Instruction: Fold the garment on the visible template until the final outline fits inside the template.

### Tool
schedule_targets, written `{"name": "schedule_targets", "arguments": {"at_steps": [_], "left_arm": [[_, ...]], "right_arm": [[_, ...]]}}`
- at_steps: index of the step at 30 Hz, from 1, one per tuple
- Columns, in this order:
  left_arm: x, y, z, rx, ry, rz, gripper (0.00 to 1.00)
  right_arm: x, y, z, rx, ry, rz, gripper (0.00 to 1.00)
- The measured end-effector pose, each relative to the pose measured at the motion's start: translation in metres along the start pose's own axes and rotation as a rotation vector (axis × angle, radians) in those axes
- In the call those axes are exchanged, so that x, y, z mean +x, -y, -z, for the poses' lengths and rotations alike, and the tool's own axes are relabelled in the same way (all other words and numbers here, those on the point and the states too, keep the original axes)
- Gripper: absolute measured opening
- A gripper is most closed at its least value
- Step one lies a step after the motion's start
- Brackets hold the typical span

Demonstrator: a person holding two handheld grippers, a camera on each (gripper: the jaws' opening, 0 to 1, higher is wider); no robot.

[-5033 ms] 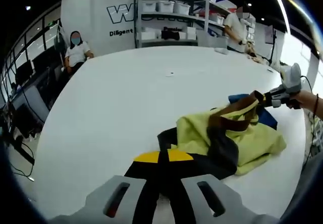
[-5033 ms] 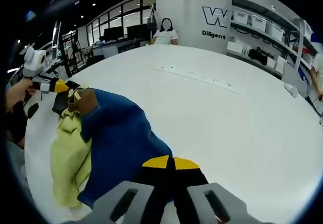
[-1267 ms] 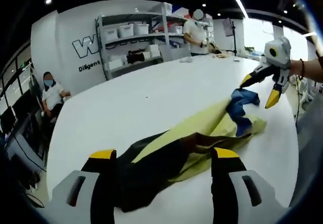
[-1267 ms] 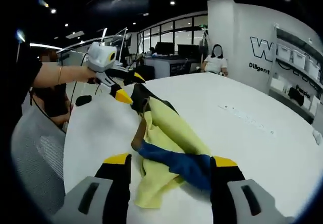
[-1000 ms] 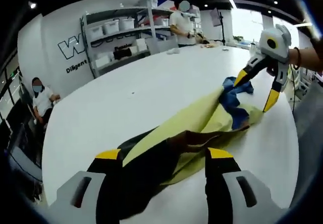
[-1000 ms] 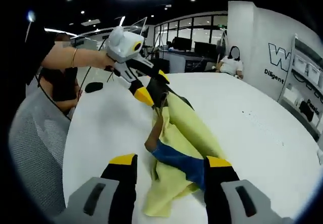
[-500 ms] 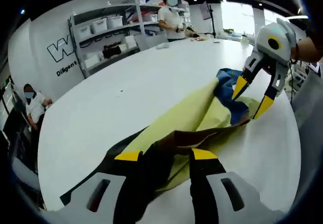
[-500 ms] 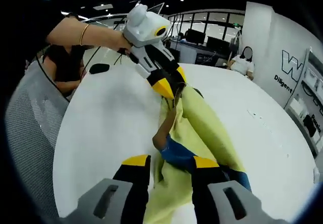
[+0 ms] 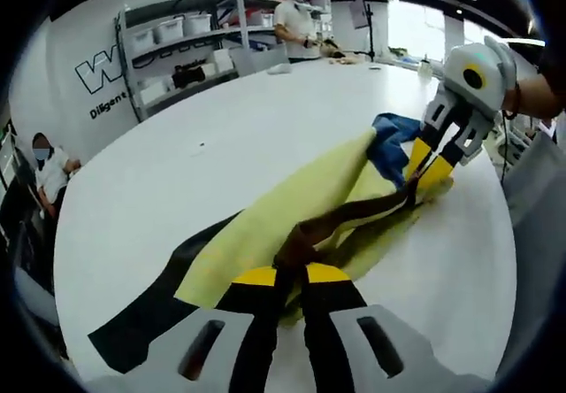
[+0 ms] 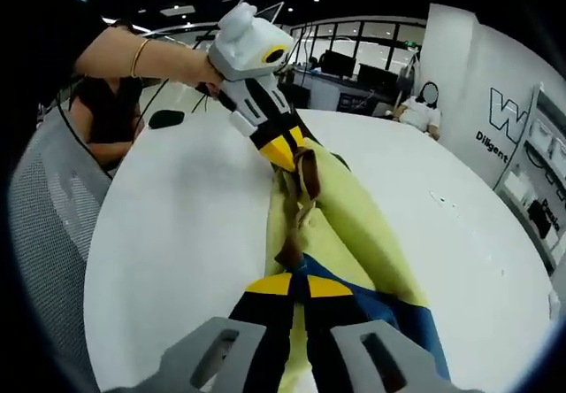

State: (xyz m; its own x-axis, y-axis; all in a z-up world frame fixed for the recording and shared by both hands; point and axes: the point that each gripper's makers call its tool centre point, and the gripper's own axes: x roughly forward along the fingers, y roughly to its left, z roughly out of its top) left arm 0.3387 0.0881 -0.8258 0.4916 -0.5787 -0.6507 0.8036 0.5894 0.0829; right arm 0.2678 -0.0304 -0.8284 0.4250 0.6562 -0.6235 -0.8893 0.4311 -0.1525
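Closest to you in the left gripper view, your left claw is pinched shut on the brown strip of the garment, right where the yellow and black panels bunch up. Same deal in the right gripper view: your right claw is clamped on the fabric where the brown edge meets the blue panel. So you've got the same edge grabbed at two spots, which looks like a setup for lifting it and folding it over, though that's just my read. The garment itself is lying long and rumpled across the white desk, nowhere near a tidy outline yet, and I can't make out any template under it. Way in the back there's a shelving unit with bins and a person standing by it.
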Motion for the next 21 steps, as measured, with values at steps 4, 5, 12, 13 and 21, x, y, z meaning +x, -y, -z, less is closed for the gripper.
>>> {"name": "schedule_targets", "arguments": {"at_steps": [4,5,12,13,21], "left_arm": [[-0.006,0.000,-0.004,-0.011,0.012,-0.007,0.05],[-0.007,0.000,-0.005,-0.007,0.014,-0.008,0.05],[-0.018,-0.002,-0.019,-0.036,0.061,-0.024,0.05],[-0.019,-0.002,-0.022,-0.058,0.071,-0.020,0.05],[-0.022,-0.009,-0.047,-0.098,0.098,-0.027,0.05]], "right_arm": [[-0.005,0.003,-0.005,0.046,0.025,0.004,0.00],[-0.007,0.003,-0.007,0.052,0.030,0.007,0.00],[-0.016,0.014,-0.020,0.060,0.063,0.054,0.00],[-0.016,0.017,-0.023,0.070,0.074,0.059,0.00],[-0.022,0.048,-0.049,0.128,0.139,0.123,0.00]]}}
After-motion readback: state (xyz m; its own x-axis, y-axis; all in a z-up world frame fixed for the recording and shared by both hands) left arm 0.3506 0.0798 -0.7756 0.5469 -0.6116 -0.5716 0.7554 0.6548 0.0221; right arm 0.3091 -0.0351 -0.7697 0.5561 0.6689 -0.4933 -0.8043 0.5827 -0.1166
